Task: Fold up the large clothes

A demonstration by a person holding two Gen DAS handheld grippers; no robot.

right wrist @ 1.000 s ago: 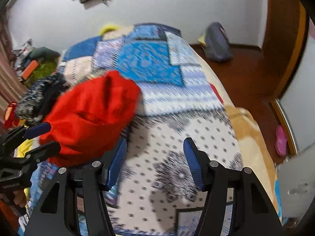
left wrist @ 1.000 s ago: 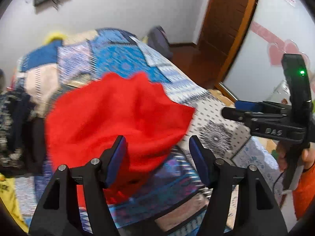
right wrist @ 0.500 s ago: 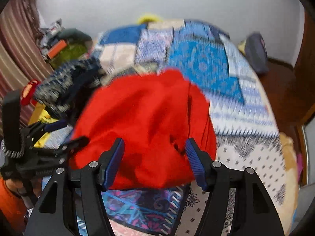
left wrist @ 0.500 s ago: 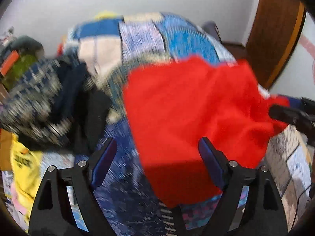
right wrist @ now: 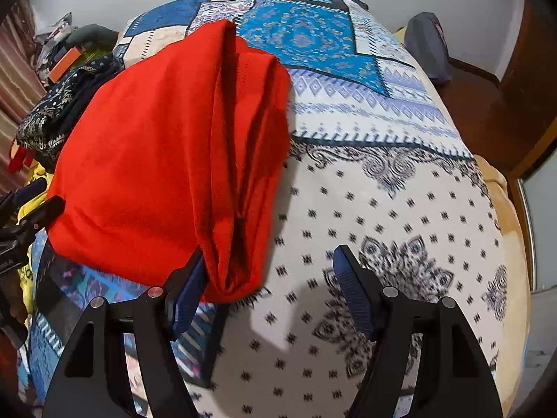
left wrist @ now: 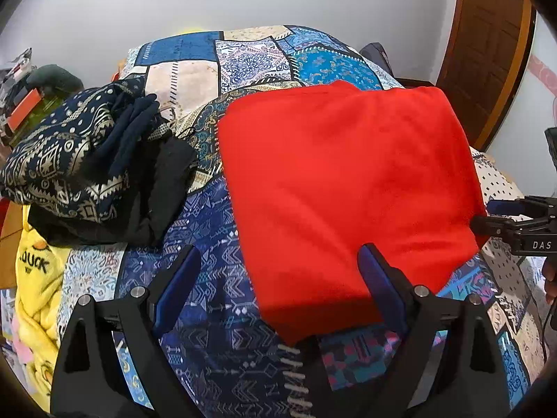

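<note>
Left wrist view | red garment [left wrist: 348, 181] lying folded on bedspread [left wrist: 216, 278] | left gripper [left wrist: 275, 285], right gripper [right wrist: 268, 285] both releasing, nothing gripped | unfolded heap [left wrist: 80, 160] waiting at 9 o'clock

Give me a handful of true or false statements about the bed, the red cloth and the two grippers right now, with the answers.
1. The red cloth lies folded on the patterned bedspread. True.
2. The left gripper is clamped shut on the cloth. False: its jaws are opening, nothing pinched.
3. A dark patterned clothes pile sits left of the cloth in the left wrist view. True.
4. The right gripper holds a yellow garment. False: it holds nothing, jaws opening beside the cloth's corner.
5. The bedspread is plain white. False: blue patchwork patterns.
</note>
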